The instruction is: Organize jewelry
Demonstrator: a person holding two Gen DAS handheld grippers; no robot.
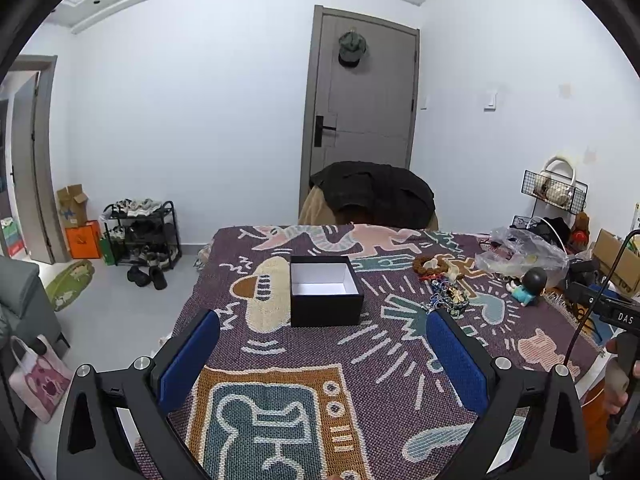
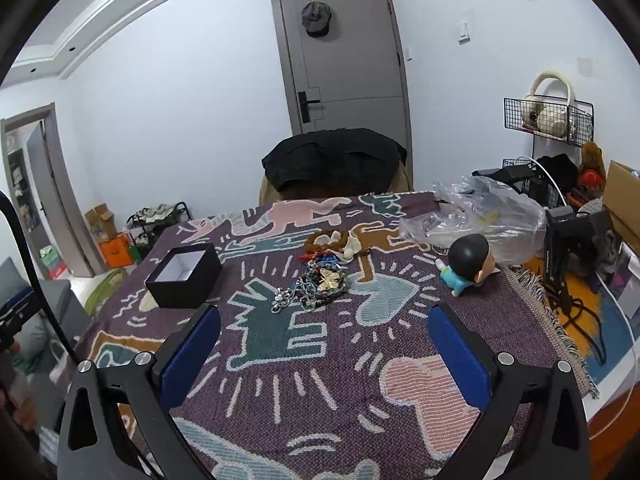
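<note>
Nearest the viewer, the left gripper (image 1: 323, 354) hangs over the patterned woven blanket (image 1: 392, 384) with its blue-padded fingers (image 1: 188, 360) spread wide and nothing between them. The right gripper (image 2: 323, 354) is in the same condition: pads released, gap empty, poised above the blanket's near half. Neither tool touches any item.

Past the left gripper, in line with its open gap, sits the black box (image 1: 326, 290), lid off, white interior exposed and apparently empty. Its position on the left side of the table suits it as the receiving container, and the left gripper faces it, probably to steady it or attend to it.

To the right of the box, well apart from it, lies the jewelry pile (image 2: 316, 284): tangled beaded strands, a gold butterfly piece (image 2: 331, 279) on top and a silver-toned piece at the near left edge. The right gripper points toward this pile, so it is likely the picking tool. The strands are interlocked; lifting one may drag others.

Just beyond the pile rests a brown ring-shaped item (image 2: 330, 240) of uncertain kind. Right of the pile lies a black-haired figurine (image 2: 466, 268), then a crumpled clear plastic bag (image 2: 476, 212). At the far edge, a chair draped with a dark jacket (image 2: 334, 160) stands before the grey door (image 2: 340, 60).
</note>
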